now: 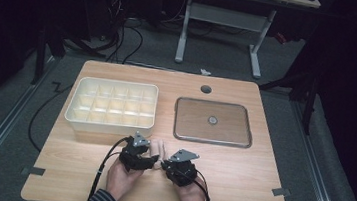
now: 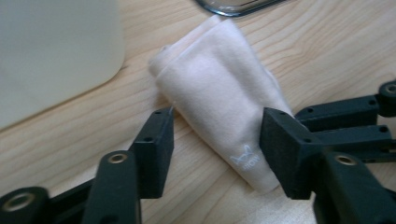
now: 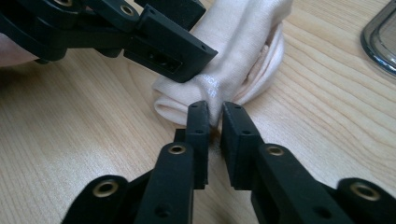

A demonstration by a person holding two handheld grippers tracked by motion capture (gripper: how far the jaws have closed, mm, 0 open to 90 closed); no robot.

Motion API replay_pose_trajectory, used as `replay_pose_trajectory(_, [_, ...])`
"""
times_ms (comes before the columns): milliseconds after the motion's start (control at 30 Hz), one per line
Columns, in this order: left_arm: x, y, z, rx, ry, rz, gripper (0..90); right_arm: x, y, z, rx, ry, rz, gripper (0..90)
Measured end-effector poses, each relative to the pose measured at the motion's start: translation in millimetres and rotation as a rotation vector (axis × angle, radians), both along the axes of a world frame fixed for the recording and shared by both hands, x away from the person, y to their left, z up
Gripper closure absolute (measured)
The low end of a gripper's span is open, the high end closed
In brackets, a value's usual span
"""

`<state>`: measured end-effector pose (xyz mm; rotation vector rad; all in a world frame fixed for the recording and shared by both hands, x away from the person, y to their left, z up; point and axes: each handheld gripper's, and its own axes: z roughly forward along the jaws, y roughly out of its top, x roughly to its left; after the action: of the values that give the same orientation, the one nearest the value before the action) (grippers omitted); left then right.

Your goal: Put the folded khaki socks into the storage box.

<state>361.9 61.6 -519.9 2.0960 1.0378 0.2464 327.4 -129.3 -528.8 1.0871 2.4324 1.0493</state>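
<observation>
Since the folded cloth [image 2: 219, 98] lies flat on the worktop [image 1: 237, 187] at 6 o'clock from the divider box [image 1: 113, 104], right claw [image 3: 214, 114] pinches its end while left claw [image 2: 215, 135] straddles it wide, probably for folding.

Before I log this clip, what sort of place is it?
Probably a lab or recording workspace: a bare wooden table with taped corner marks, cables trailing over grey carpet, and a second desk frame behind in a dark room.

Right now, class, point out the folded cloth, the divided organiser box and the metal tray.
folded cloth [image 2: 219, 88], left gripper view, its upper face.
divided organiser box [image 1: 109, 122], high view, near wall.
metal tray [image 1: 212, 141], high view, near rim.
</observation>
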Motion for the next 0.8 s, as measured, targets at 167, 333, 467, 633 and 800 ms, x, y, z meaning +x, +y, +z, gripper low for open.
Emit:
replay_pose_trajectory(167, [3.0, 4.8, 3.1, -0.017, 0.017, 0.005, 42.0, -2.0, -5.2, 3.3, 0.023, -0.009, -0.024, 72.9])
replay_pose_trajectory(333, [4.0, 9.7, 8.5, -0.049, 0.011, 0.027, 37.6, -5.5, -8.8, 9.2, 0.024, -0.040, -0.028, 67.6])
replay_pose_trajectory(467, [6.9, 12.9, 12.0, -0.048, 0.020, 0.032, 35.6, -6.2, -13.5, 12.8, 0.037, -0.069, -0.038, 65.9])
replay_pose_trajectory(633, [10.8, 15.5, 12.8, -0.088, 0.038, 0.059, 35.6, -8.4, -25.5, 15.6, 0.049, -0.081, -0.064, 63.6])
replay_pose_trajectory(800, [11.9, 15.4, 13.2, -0.084, 0.039, 0.071, 35.2, -9.6, -45.4, 17.1, 0.063, -0.093, -0.110, 61.4])
